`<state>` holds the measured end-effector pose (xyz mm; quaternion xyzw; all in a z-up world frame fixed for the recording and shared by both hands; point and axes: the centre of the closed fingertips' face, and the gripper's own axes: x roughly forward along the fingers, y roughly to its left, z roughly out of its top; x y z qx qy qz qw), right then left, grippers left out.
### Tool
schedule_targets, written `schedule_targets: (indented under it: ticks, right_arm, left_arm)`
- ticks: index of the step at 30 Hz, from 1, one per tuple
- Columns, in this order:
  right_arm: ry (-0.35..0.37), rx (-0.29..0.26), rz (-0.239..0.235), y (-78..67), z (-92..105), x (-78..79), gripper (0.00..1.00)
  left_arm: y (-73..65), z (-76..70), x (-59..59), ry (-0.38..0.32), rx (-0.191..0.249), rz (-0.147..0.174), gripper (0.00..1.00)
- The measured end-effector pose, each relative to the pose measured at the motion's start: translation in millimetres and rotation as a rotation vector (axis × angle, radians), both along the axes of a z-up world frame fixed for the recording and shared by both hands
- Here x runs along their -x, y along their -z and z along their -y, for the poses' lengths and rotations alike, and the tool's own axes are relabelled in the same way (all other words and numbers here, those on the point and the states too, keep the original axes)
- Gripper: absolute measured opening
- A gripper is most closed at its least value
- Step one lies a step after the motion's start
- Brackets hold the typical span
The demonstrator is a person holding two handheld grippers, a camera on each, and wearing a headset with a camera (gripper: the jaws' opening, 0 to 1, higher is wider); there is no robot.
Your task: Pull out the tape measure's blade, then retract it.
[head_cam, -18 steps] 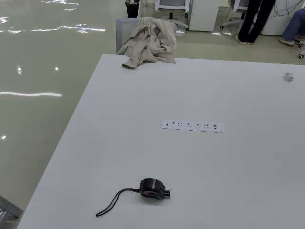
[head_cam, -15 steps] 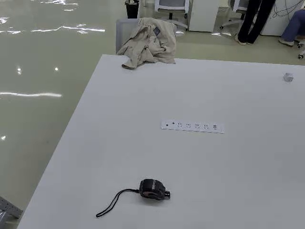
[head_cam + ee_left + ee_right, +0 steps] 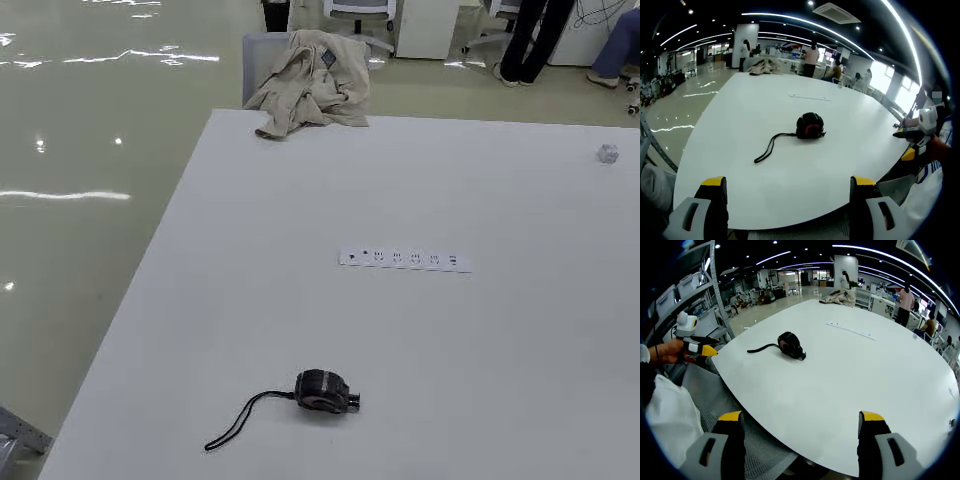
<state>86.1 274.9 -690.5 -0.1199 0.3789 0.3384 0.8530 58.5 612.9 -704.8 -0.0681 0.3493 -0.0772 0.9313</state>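
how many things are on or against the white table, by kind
tape measure, black, with a wrist strap: 1
socket strip, white: 1
small clear thing, too small to identify: 1
jacket, beige, draped at the far edge: 1
total: 4

One tape measure (image 3: 322, 391), one power strip (image 3: 404, 260), one jacket (image 3: 312, 85), one table (image 3: 270, 210).
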Motion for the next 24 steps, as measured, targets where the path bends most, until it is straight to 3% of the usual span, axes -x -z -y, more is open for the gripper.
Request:
schedule_targets:
  ticks: [24]
  right_arm:
    - [-0.017,0.000,0.009,-1.2,-3.0,-5.6,0.97]
  left_arm:
    - [0.3,2.5,-0.8,0.016,0.006,-0.006,1.00]
